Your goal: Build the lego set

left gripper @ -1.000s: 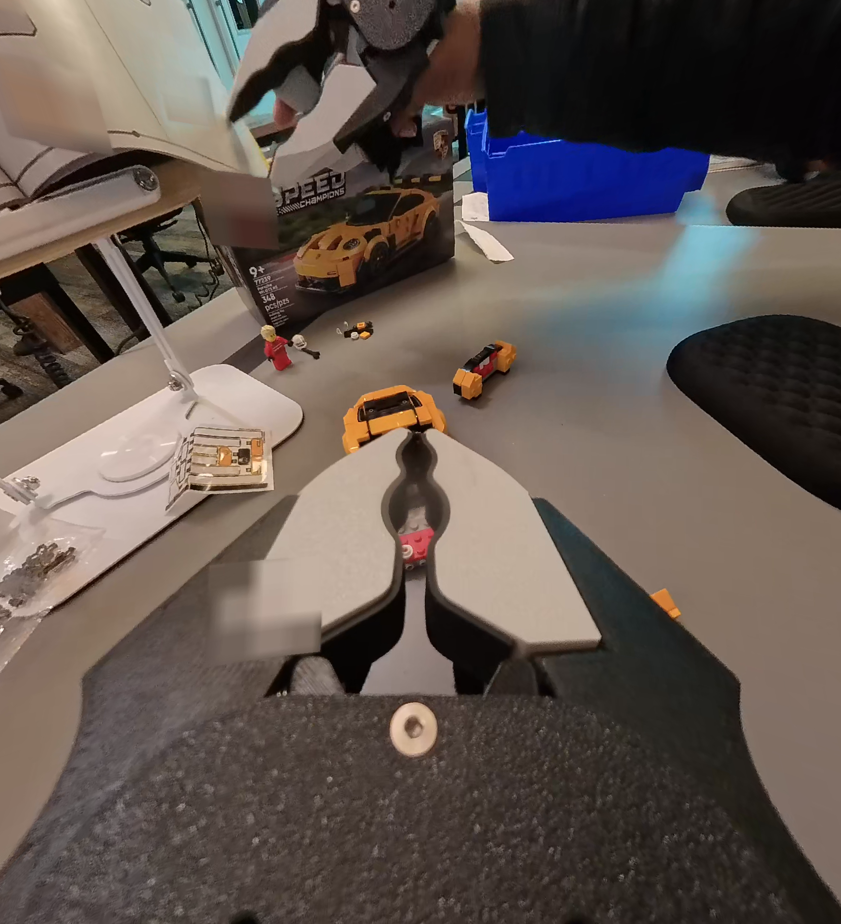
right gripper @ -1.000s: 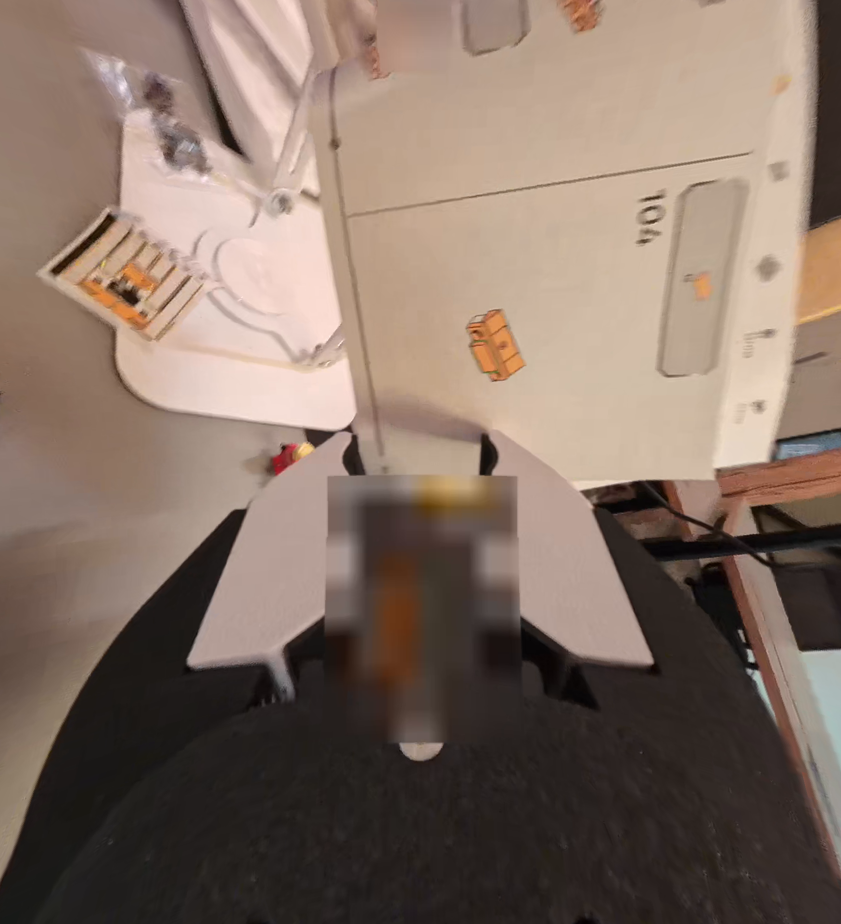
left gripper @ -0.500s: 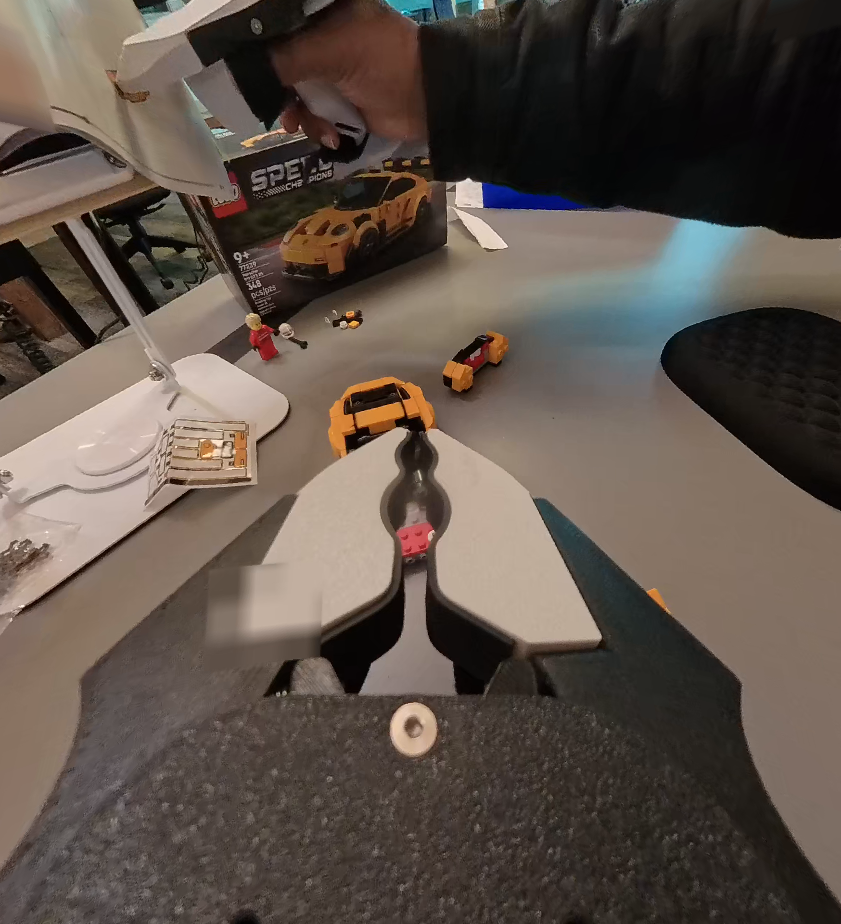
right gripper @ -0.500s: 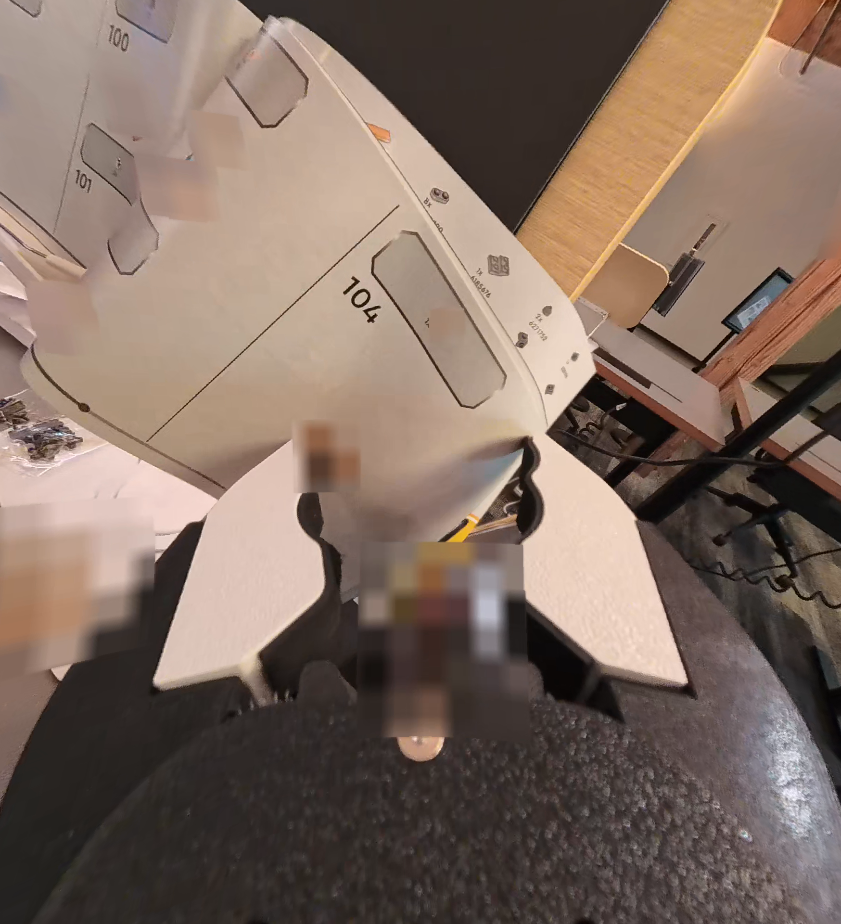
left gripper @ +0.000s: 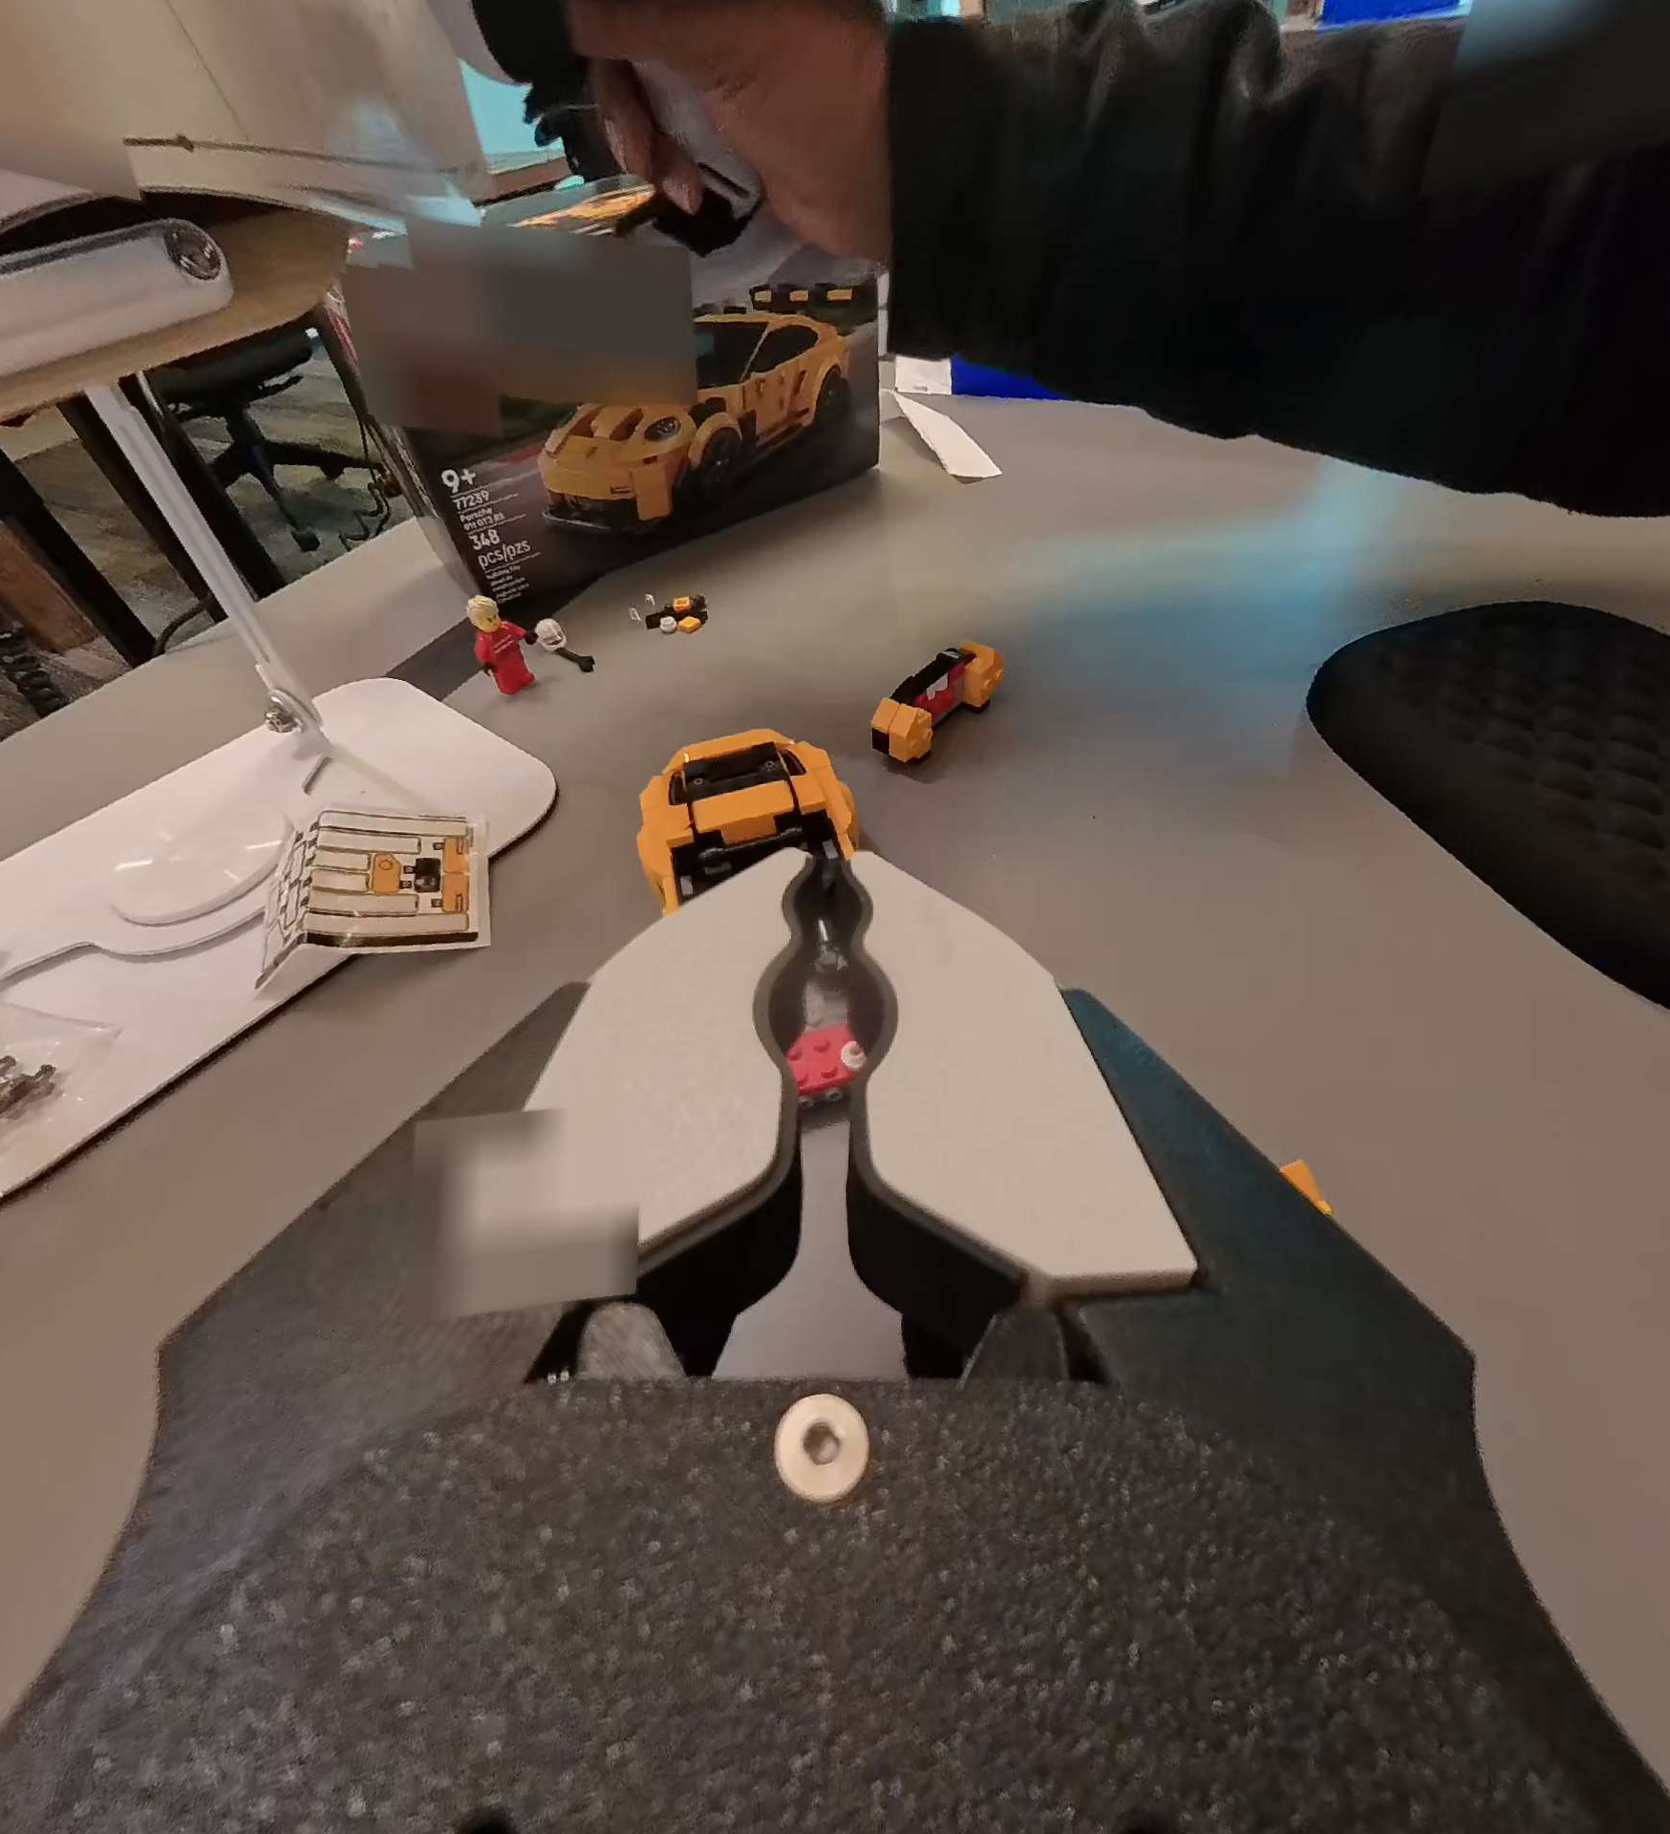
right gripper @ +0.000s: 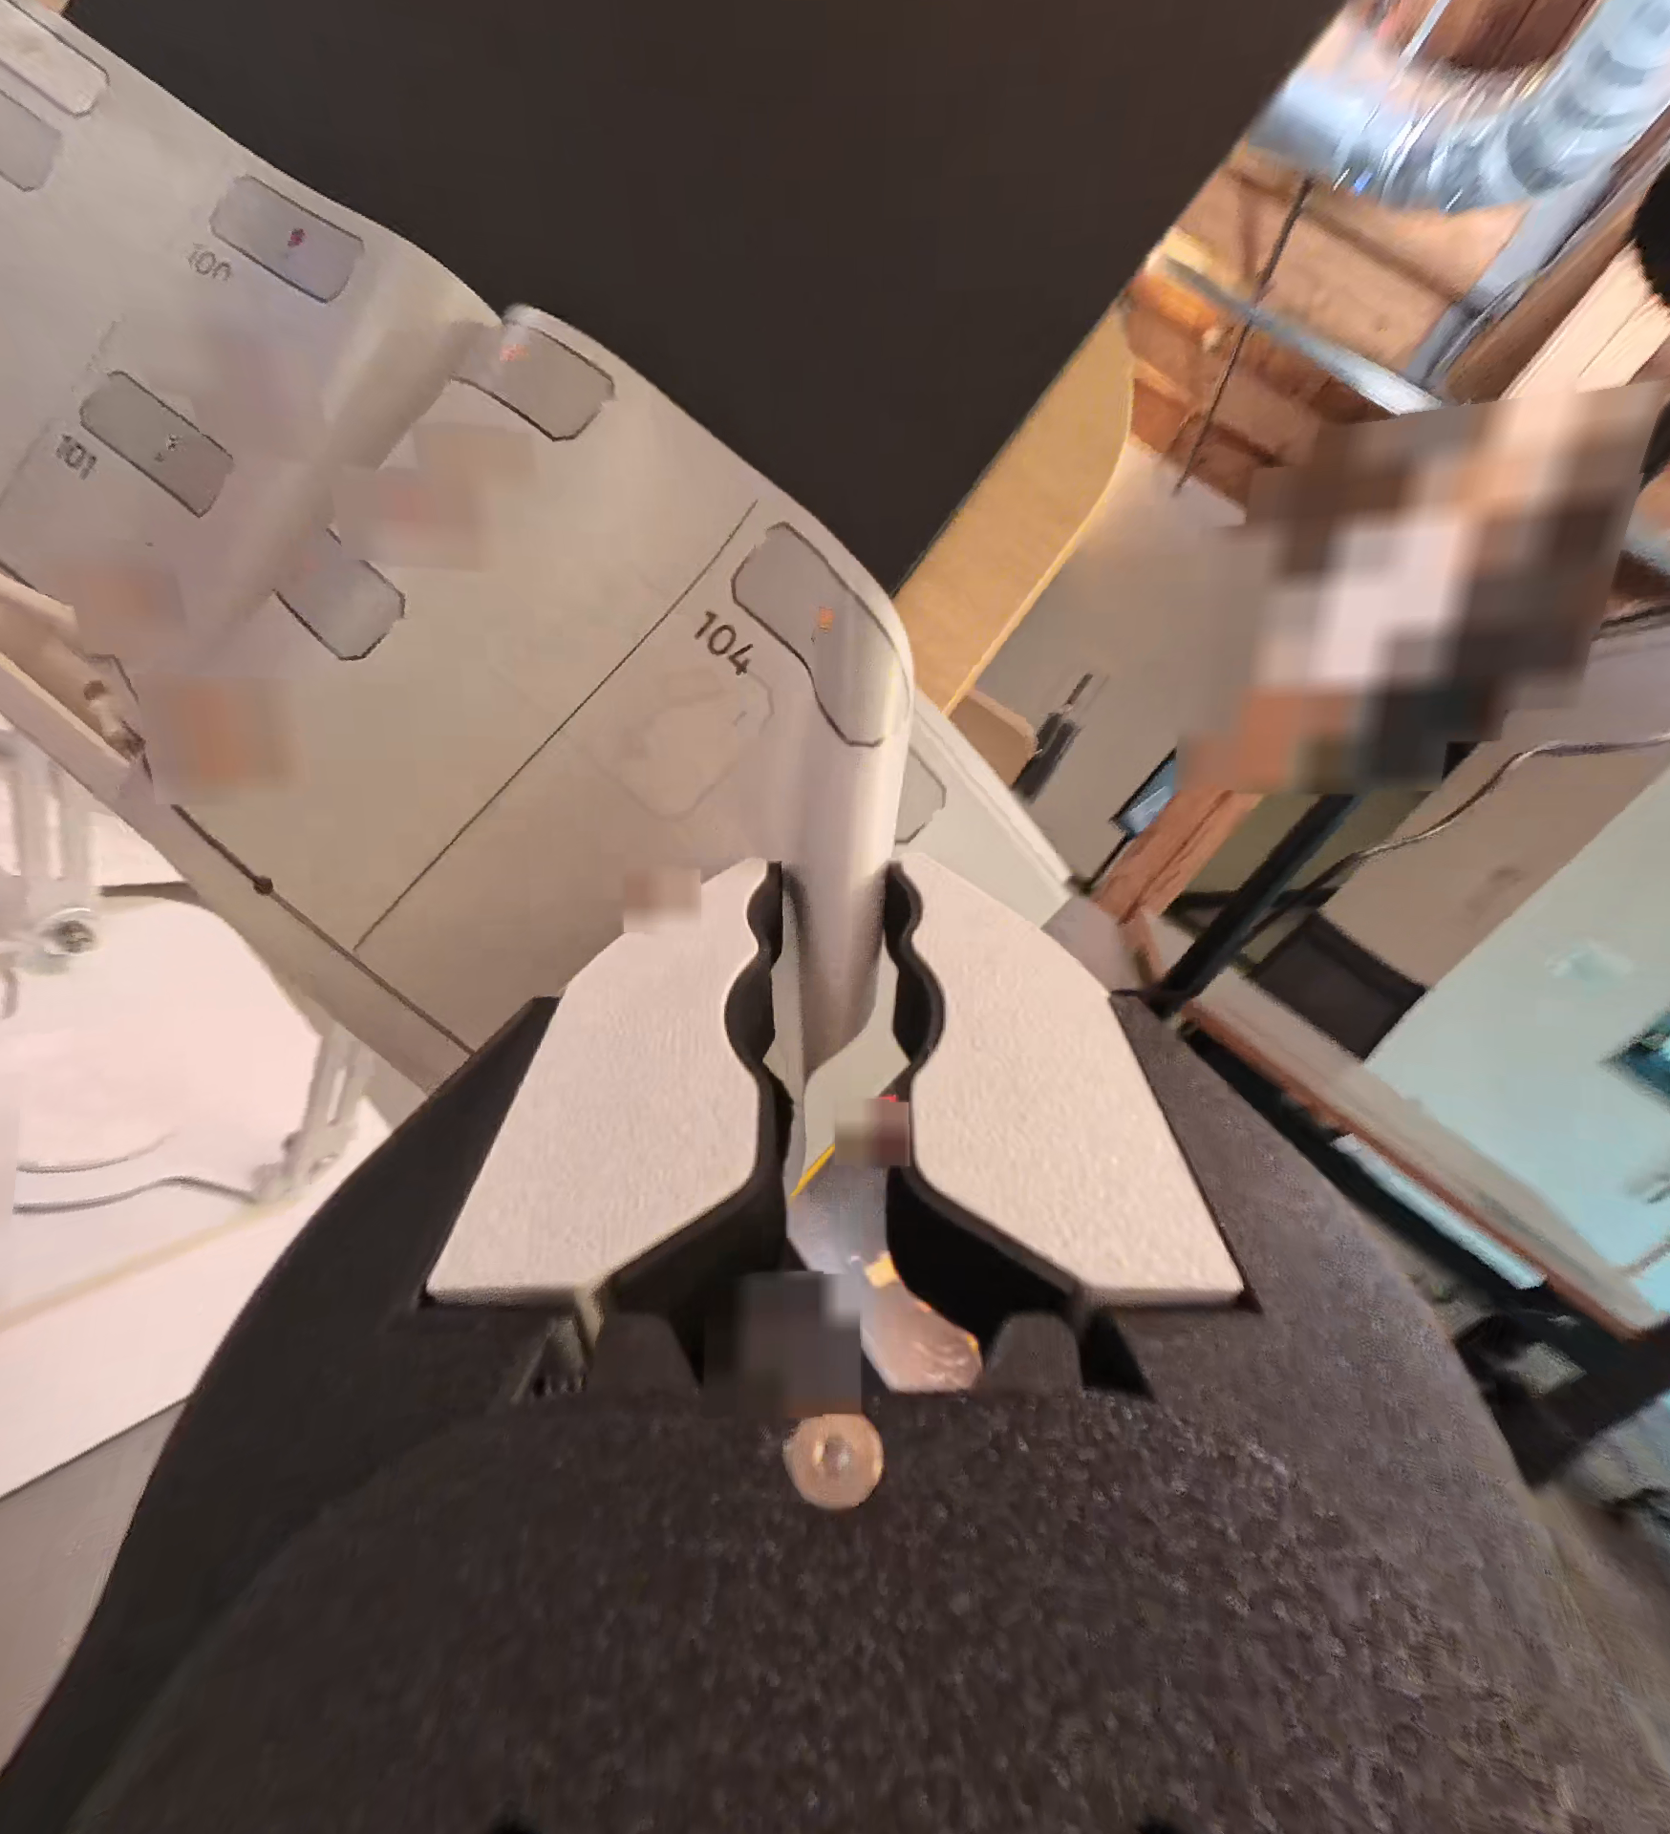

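Left gripper jaws closed, tips meeting just behind orange lego car on grey bench; right gripper jaws pinching instruction booklet page, lifted above bench.

The grey surface carries an orange car, a set box, a red minifigure, a sticker sheet and a black mat.

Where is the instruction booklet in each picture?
Left wrist view: the instruction booklet fills the top left corner, above the white stand.
Right wrist view: its page curls across the left and centre, pinched in the right gripper.
Shared landmark: the white stand.
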### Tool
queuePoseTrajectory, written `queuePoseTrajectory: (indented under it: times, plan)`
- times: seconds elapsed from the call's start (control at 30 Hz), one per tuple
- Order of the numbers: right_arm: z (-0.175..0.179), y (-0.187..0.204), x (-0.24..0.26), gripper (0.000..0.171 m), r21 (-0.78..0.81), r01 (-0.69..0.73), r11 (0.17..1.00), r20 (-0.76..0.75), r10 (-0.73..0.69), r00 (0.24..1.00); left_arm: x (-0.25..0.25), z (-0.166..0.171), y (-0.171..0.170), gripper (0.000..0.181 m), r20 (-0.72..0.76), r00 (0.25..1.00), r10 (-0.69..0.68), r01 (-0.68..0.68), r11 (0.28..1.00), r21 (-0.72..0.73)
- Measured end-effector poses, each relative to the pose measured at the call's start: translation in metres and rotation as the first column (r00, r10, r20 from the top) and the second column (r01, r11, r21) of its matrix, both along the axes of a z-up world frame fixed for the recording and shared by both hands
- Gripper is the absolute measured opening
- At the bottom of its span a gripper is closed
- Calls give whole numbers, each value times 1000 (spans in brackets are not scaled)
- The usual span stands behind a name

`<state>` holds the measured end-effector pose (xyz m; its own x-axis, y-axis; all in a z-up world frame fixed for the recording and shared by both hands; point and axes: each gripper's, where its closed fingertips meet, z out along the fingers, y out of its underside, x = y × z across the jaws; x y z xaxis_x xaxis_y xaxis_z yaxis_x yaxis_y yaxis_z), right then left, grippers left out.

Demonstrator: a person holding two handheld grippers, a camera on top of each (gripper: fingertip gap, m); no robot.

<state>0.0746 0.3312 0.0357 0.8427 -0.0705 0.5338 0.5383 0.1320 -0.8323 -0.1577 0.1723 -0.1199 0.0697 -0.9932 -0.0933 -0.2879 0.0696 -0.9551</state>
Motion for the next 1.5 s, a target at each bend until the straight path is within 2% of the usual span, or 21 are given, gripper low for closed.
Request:
queuePoseTrajectory:
  times: [0.13, 0.23, 0.37, 0.47, 0.53, 0.57, 0.6, 0.63, 0.7, 0.83, 0.93, 1.0, 1.07, 1.1, 1.17, 1.2, 1.27, 1.3, 1.37, 1.4, 1.5]
  plan:
    - [8, -24, -21, 8, 168, 46, 985, 204, -81, 976, 7, 13, 8, 7, 10, 1000, 26, -26, 1000, 4]
    - [4, -36, -45, 6, 230, 16, 973, 308, -89, 947, 29, 49, 21, 17, 63, 998, 29, -25, 998, -59]
    - [-1, -38, -68, 6, 263, -3, 965, 397, -105, 912, 78, 121, 56, 36, 186, 981, 57, -13, 973, -229]
    - [2, -43, -86, 6, 305, -27, 952, 503, -138, 853, 113, 160, 82, 46, 263, 963, 60, 61, 902, -428]
    - [3, -47, -97, 6, 321, -53, 946, 557, -143, 818, 127, 171, 101, 45, 276, 957, 92, 64, 858, -510]
    - [2, -49, -102, 6, 326, -66, 943, 580, -144, 801, 130, 173, 108, 38, 286, 953, 103, 67, 846, -528]
    - [1, -50, -106, 6, 328, -78, 942, 600, -143, 787, 132, 175, 110, 21, 298, 950, 90, 89, 837, -539]
    - [0, -52, -108, 7, 327, -88, 941, 610, -139, 780, 131, 174, 110, 8, 305, 949, 76, 109, 832, -544]
    - [-1, -59, -110, 9, 319, -108, 942, 594, -110, 797, 126, 175, 110, 1, 337, 939, 61, 132, 842, -522]
    - [1, -74, -117, 18, 296, -161, 942, 514, -15, 857, 111, 183, 108, 0, 417, 909, 18, 210, 843, -495]
    - [-3, -80, -121, 32, 232, -184, 955, 417, 74, 906, 105, 183, 108, 0, 429, 903, 6, 226, 844, -487]
    - [-6, -81, -125, 36, 208, -189, 960, 383, 98, 919, 104, 183, 106, 0, 433, 901, -4, 236, 843, -484]
    - [-1, -82, -122, 23, 230, -157, 960, 369, 63, 927, 102, 184, 105, 1, 441, 897, -12, 250, 838, -485]
    - [1, -82, -118, 6, 230, -142, 963, 352, 54, 935, 100, 186, 105, 5, 444, 896, -15, 250, 842, -477]
    - [3, -81, -108, 0, 177, -144, 974, 269, 93, 959, 86, 200, 110, 19, 463, 886, -21, 244, 870, -428]
    - [2, -80, -103, 0, 123, -168, 978, 182, 144, 973, 74, 207, 119, 20, 460, 888, -7, 203, 904, -377]
    - [3, -79, -90, 0, 43, -228, 973, -15, 229, 973, 53, 196, 150, 16, 324, 942, 89, -27, 981, -190]
    - [4, -77, -85, 0, 10, -258, 966, -88, 257, 962, 47, 182, 162, 16, 218, 967, 135, -117, 989, -93]
    - [10, -72, -77, 0, -47, -308, 950, -210, 292, 933, 45, 145, 177, 26, -13, 982, 186, -186, 982, 43]
    - [16, -70, -75, 0, -62, -342, 938, -266, 315, 911, 44, 129, 186, 28, -103, 967, 232, -217, 967, 137]
    - [26, -66, -74, 0, -128, -410, 903, -399, 332, 855, 44, 101, 215, 27, -240, 896, 374, -226, 848, 479]
